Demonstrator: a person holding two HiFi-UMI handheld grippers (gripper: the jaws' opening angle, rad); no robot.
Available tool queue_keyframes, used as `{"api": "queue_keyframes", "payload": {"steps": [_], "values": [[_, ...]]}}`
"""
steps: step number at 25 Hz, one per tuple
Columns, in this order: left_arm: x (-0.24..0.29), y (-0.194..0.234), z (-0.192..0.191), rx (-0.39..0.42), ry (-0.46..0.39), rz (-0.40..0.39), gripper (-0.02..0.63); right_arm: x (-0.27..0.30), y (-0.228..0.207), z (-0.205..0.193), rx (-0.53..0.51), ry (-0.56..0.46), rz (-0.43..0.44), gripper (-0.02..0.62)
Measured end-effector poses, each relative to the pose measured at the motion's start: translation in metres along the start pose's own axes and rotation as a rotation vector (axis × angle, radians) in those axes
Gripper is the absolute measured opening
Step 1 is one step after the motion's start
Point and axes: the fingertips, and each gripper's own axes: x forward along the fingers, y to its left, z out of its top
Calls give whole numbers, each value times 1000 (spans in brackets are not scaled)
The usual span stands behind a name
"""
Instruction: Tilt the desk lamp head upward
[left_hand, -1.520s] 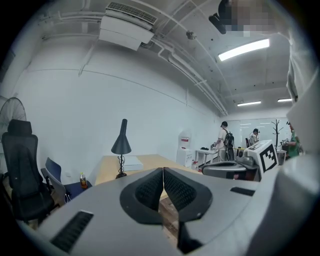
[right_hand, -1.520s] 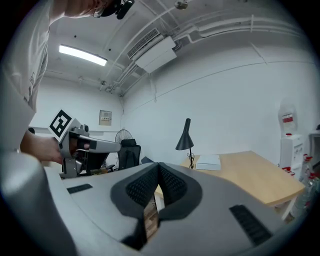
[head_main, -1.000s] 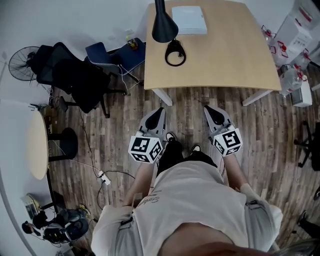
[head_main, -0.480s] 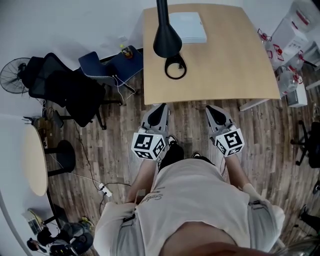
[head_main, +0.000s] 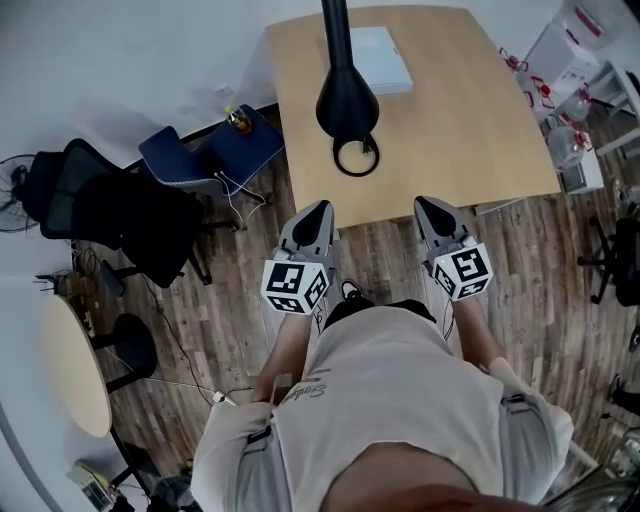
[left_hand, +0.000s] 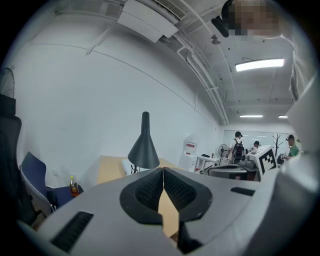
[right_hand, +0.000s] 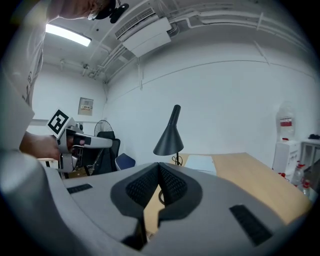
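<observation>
Lamp (head_main: 347, 100) near white box (head_main: 386, 60) on desk (head_main: 470, 120); left tongs (head_main: 321, 207) and right tongs (head_main: 425, 203) pinched together, empty

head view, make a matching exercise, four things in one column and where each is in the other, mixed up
1 lamp head
2 white flat box
3 blue chair
4 round table

a by the left edge of the desk
b on the desk's far end
c far left, apart from the desk
d hanging above the desk

Pairs: 1-d, 2-b, 3-a, 4-c
</observation>
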Motion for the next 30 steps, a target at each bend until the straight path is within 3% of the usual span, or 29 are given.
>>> {"api": "queue_keyframes", "payload": {"steps": [6, 11, 16, 22, 27, 30], "values": [[12, 36, -2, 4, 17, -65, 15, 29, 9, -3, 10, 26, -62, -5], [24, 52, -8, -19, 24, -79, 15, 45, 13, -4, 6, 48, -55, -5], [40, 66, -15, -33, 53, -52, 15, 52, 0, -7, 3, 62, -48, -5], [61, 65, -10, 5, 76, -23, 15, 69, -25, -32, 63, 89, -20, -5], [84, 81, -7, 37, 108, 20, 15, 104, -48, -25, -22, 62, 51, -5], [99, 85, -8, 48, 116, 51, 15, 113, -68, -21, -9, 28, 58, -5]]}}
